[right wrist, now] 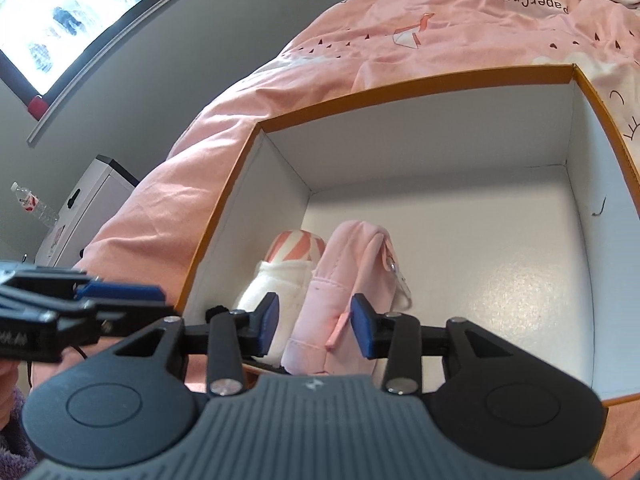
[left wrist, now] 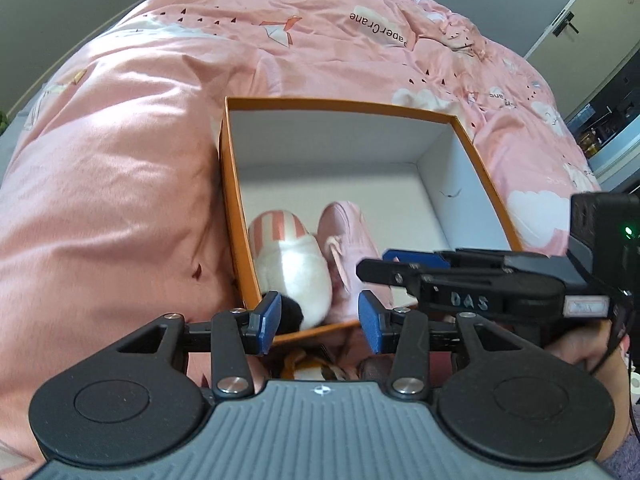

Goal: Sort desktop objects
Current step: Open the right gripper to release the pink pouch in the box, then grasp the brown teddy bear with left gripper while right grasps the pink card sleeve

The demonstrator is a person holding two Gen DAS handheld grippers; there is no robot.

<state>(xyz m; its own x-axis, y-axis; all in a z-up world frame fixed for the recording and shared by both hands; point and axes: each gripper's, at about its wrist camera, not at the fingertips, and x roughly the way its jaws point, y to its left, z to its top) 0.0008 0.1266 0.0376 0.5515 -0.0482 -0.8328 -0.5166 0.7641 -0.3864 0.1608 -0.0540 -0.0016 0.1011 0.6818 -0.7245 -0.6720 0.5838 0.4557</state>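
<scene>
Both tools were over the near end of the orange cardboard box with white inner walls [right wrist: 440, 108], and neither gripped a thing. The left tool [left wrist: 318, 317] was spread wide above the near rim, nothing between its blue pads. The right tool [right wrist: 314, 325] was spread too, poised over the box interior, its pads either side of the soft pink fabric pouch [right wrist: 344, 280] but seemingly above it, not pinching.

That pouch lay in the near-left corner, pressed against the white plush toy with a pink-striped end [right wrist: 280, 276]. They looked tucked together there to leave the far and right floor free for more items.

Just outside the near rim, something orange and white [left wrist: 306, 366] showed under the left tool, hard to identify.

The box sat on a bed under a rumpled pink quilt printed with paper cranes [left wrist: 120, 160]. Grey walls, a bright window [right wrist: 72, 12] and a white cabinet with a plastic bottle [right wrist: 34, 206] stood beyond.
</scene>
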